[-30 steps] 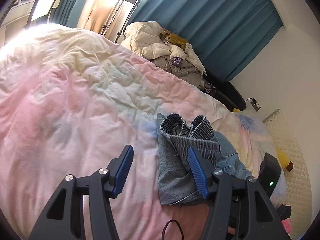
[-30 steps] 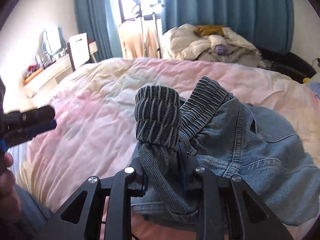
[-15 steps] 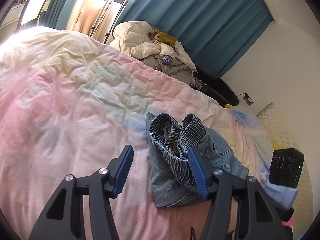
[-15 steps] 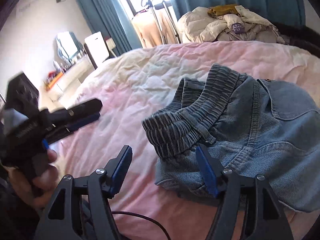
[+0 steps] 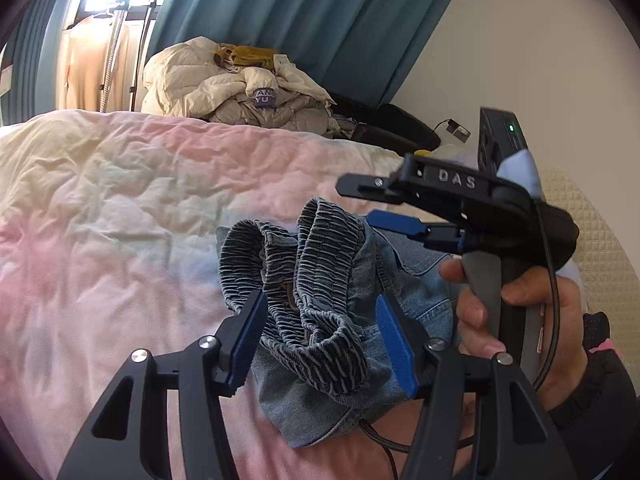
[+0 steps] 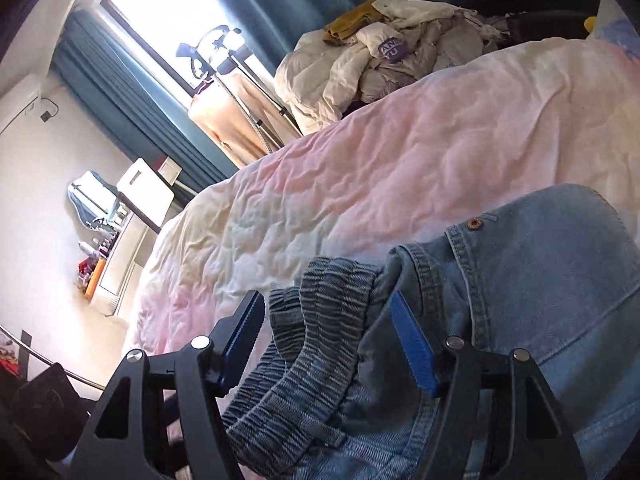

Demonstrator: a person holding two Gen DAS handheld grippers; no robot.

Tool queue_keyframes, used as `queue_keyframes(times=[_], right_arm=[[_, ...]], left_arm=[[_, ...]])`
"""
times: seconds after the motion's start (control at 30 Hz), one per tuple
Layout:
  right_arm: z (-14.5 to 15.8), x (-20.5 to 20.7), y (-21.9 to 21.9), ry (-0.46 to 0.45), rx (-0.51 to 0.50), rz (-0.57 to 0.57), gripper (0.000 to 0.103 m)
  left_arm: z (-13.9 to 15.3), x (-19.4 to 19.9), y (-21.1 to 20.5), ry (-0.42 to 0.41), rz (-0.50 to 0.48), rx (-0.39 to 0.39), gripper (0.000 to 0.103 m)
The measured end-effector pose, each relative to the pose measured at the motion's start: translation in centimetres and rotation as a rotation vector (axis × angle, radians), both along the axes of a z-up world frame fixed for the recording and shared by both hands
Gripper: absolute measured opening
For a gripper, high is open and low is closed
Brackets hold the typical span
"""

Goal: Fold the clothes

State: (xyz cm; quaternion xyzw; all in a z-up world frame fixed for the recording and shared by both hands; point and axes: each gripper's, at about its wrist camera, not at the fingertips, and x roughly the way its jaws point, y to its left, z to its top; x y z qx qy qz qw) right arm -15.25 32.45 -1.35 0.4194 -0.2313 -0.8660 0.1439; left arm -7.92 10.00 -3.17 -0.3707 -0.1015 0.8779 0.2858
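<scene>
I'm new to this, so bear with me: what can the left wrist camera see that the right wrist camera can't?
Only the left wrist view shows the right claw side-on, and the hand holding it. Only the right wrist view shows the window and the dresser by the wall. Both show the denim garment, the pink quilt and the pile of clothes.

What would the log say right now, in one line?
step: folding jeans | left tool: open, around waistband | right tool: open, over waistband | jeans: bunched on bed cover
</scene>
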Motion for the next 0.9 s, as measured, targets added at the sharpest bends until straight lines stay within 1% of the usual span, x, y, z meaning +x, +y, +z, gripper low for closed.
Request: queue_keyframes(times=[0.07,0.1,0.17,0.2,0.3,0.37,0.47,0.53,0.6,0.63,0.7,0.73,0.8,0.9], right_arm=[[-0.2,-1.3,-0.8,0.002,0.026,0.01,0.067],[-0.7,-2.0,-1.1,-0.01,0.042,0.012,0.067],[-1.8,-2.9,-1.6,-0.043,0.078,0.016,0.063],[-2.5,-3.1,-1.7,-0.061,0.099,0.019,0.063],[-4.5,-3.2,-1.9,-0.119,0.171,0.042,0.062],[-5.3,-2.8,-1.5,-0.139,0.181,0.055,0.062],[-5.4,-2.2,-0.6,-0.156,0.158,0.029,0.059],[-5.2,-1.7,-0.5,-0.145,0.158,0.007,0.057],[-5.0,-1.1,-0.6,-0.125,0.166,-0.011,0.049],[-4.8,-0.8,-0.5,-0.114,0.163,-0.022,0.042],[-4.4,-0.2,-0.5,-0.084,0.153,-0.036,0.036],[-4.1,0.1,-0.5,-0.062,0.149,-0.034,0.032],[-3.5,0.1,-1.2,-0.01,0.187,-0.007,0.03],[-3.0,-0.8,-2.3,0.031,0.162,0.049,0.028]], left_arm=[[-0.7,-0.6,0.5,-0.012,-0.023,-0.003,0.053],[-1.1,-0.9,0.7,-0.021,-0.032,0.002,0.052],[-1.7,-1.2,1.2,-0.041,-0.054,0.016,0.046],[-1.9,-1.4,1.4,-0.043,-0.064,0.011,0.045],[-3.1,-1.4,2.2,-0.069,-0.104,-0.047,0.045],[-3.9,-1.4,2.7,-0.085,-0.129,-0.083,0.045],[-4.4,-0.9,2.4,-0.091,-0.125,-0.075,0.045],[-4.2,-0.9,2.2,-0.092,-0.114,-0.058,0.045],[-4.0,-0.3,2.5,-0.07,-0.119,-0.07,0.044],[-3.9,0.0,2.7,-0.059,-0.121,-0.076,0.043],[-3.7,0.6,2.9,-0.038,-0.126,-0.087,0.04],[-3.6,0.9,3.1,-0.027,-0.129,-0.093,0.033],[-3.5,1.0,3.1,-0.011,-0.119,-0.098,0.03],[-3.2,1.2,2.5,-0.01,-0.08,-0.079,0.023]])
